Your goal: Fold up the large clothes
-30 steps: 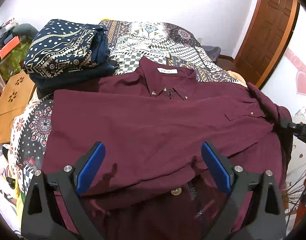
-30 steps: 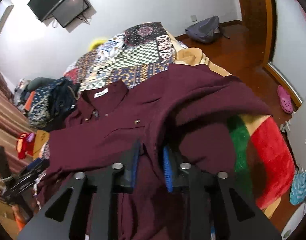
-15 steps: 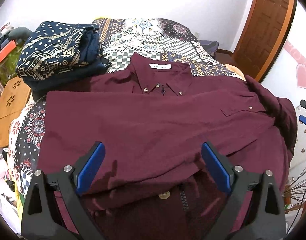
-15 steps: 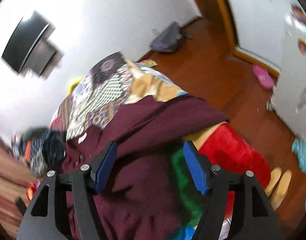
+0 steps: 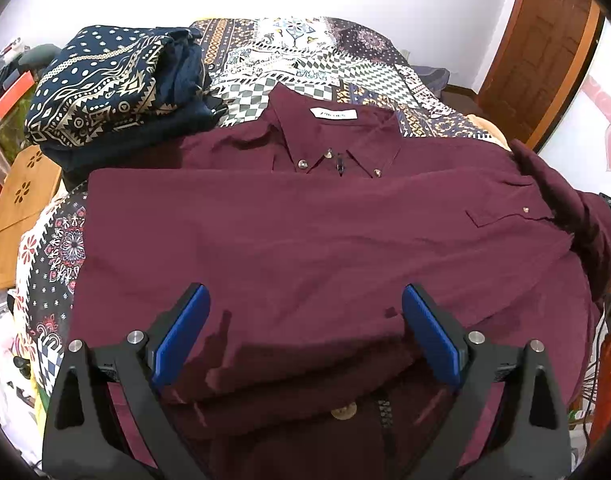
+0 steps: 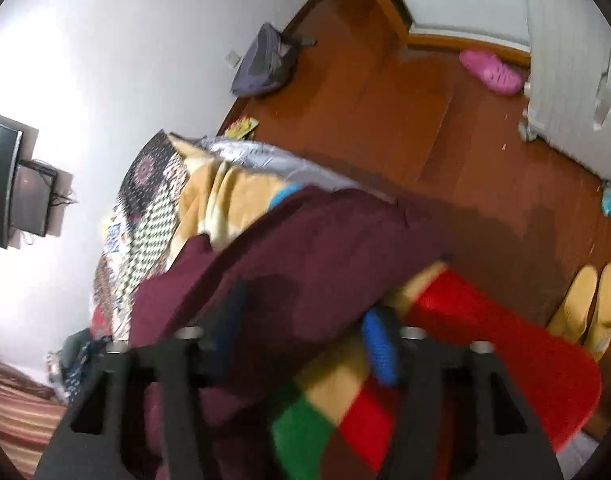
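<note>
Left wrist view shows the shirt [image 5: 305, 240] lying crosswise mid-frame beyond the left gripper [image 5: 305, 336], its fingers spread, empty.

- A lived-in home bedroom: a bed [image 5: 305, 56] under a patchwork-patterned cover fills the room, with a bright red, green and tan blanket [image 6: 485, 340] at its edge.
- A wall-mounted television [image 6: 1, 184] hangs on the white wall.
- A panelled wooden door [image 5: 545, 48] stands over a brown wood floor [image 6: 385, 100].
- A pink clog [image 6: 491, 70], yellow slippers [image 6: 589, 308] and a grey backpack [image 6: 265, 60] lie on that floor.
- Folded navy patterned clothes [image 5: 113, 84] sit stacked on the bed.
</note>
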Tool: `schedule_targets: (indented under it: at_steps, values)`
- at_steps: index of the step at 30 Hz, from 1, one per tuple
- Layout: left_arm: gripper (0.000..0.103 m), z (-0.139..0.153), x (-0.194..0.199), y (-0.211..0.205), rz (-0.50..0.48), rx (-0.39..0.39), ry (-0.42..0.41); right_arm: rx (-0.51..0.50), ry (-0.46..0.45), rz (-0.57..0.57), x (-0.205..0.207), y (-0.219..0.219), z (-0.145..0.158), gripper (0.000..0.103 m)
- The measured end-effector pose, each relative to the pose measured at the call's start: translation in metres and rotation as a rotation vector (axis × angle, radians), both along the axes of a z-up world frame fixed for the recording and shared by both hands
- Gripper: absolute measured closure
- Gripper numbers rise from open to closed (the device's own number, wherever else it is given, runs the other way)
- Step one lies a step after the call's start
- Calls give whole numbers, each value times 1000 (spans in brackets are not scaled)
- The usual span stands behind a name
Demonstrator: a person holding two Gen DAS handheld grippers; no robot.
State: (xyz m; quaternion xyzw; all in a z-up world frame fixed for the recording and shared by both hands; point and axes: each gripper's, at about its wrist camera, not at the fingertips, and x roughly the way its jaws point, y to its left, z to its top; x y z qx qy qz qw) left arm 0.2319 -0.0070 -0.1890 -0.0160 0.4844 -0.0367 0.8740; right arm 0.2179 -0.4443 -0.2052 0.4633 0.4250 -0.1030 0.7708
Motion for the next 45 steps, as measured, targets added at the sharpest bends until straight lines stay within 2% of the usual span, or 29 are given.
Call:
schedule_targets:
  at_steps: [1,2,4,6,10,13,14,18,21,23,26,29,32,34,36,39,41,43,45]
  values:
    - [6,-1,1,0,1,0,1,5,4,1,3,-2,-2,86]
    - [6,-1,1,0,1,-1,2,17,7,4,7,-2,-3,90]
    - [6,-1,1,1,3,-2,0,14,-6,9,9,-4,3,93]
    - [6,2,1,3,5,-5,-7,-38,-34,24,11,-1,19,94]
    - [6,8,-2,10,17,-20,-25,-102,-142,80,17,9,66,96]
    - [6,12,-4,15,28,-32,-37,-180,-263,151,21,31,116,97]
    - [6,13,-6,17,31,-37,-42,-205,-322,191,21,44,139,97]
    - [6,19,-13,26,46,-51,-65,-250,-486,341,19,96,199,97]
    - [6,23,-20,37,64,-69,-82,-272,-556,485,11,146,222,97]
    - [6,26,-24,45,77,-84,-91,-287,-568,577,6,178,224,97]
    - [6,28,-32,60,101,-112,-99,-345,-529,704,-2,229,208,95]
    - [6,29,-39,75,126,-135,-96,-368,-428,810,-9,267,168,93]
    - [6,29,-46,87,149,-163,-91,-299,-291,900,-10,286,123,93]
    - [6,30,-48,91,160,-166,-94,-259,-223,937,-10,293,107,93]
    - [6,33,-49,94,164,-161,-102,-238,-174,950,-12,292,98,93]
    - [6,39,-43,88,142,-163,-106,-236,-183,928,-20,273,105,88]
    - [6,45,-33,77,101,-161,-111,-269,-209,883,-25,255,117,77]
    - [6,52,-21,62,51,-143,-120,-314,-250,825,-32,234,128,57]
    - [6,59,-6,44,1,-121,-130,-370,-295,751,-40,209,140,54]
